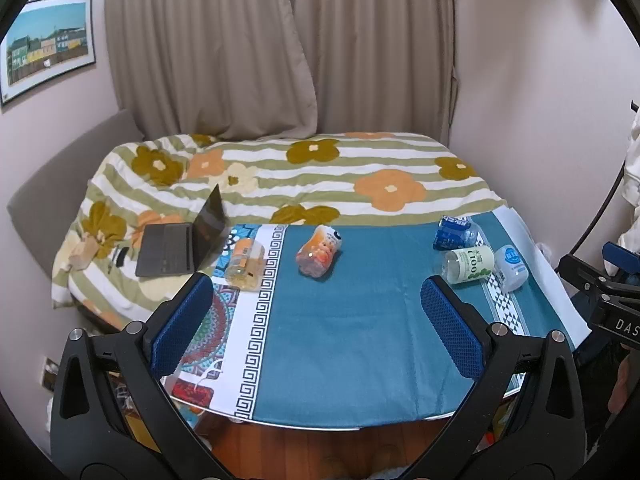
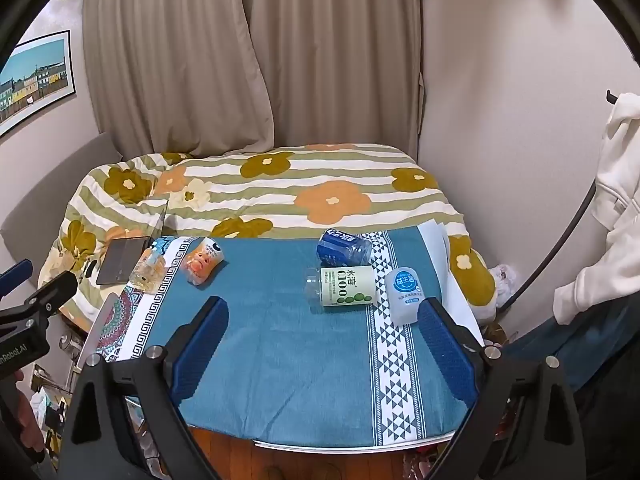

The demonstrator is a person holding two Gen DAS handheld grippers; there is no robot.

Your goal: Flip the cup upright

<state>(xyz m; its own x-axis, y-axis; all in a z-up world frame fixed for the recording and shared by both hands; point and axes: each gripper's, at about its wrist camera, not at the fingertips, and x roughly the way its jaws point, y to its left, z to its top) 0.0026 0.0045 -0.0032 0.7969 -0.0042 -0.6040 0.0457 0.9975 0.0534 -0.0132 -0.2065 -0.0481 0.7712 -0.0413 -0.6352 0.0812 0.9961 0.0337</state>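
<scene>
Blue-padded fingers of the left gripper (image 1: 316, 320) stand wide apart over the near half of the table, nothing between them; the right gripper (image 2: 323, 344) is likewise spread wide and holds nothing. Both hover above the teal cloth-covered table (image 1: 340, 340), clear of every object.

Farther in, five containers lie on their sides. At the left, on the patterned border, rests a clear bottle with an orange label (image 1: 245, 265). Near centre lies the orange-and-white printed cup (image 1: 319, 251) — tipped over, its end facing the left camera. At the right are a clear bottle with a white and green label (image 2: 346, 286), a small white bottle with a blue round logo (image 2: 405, 295) just beside it, and a blue-labelled bottle (image 2: 344, 246) behind.

Beyond the table — a floral striped duvet (image 1: 320, 172) carrying an open dark laptop (image 1: 180, 242), then beige curtains (image 1: 280, 40).
</scene>
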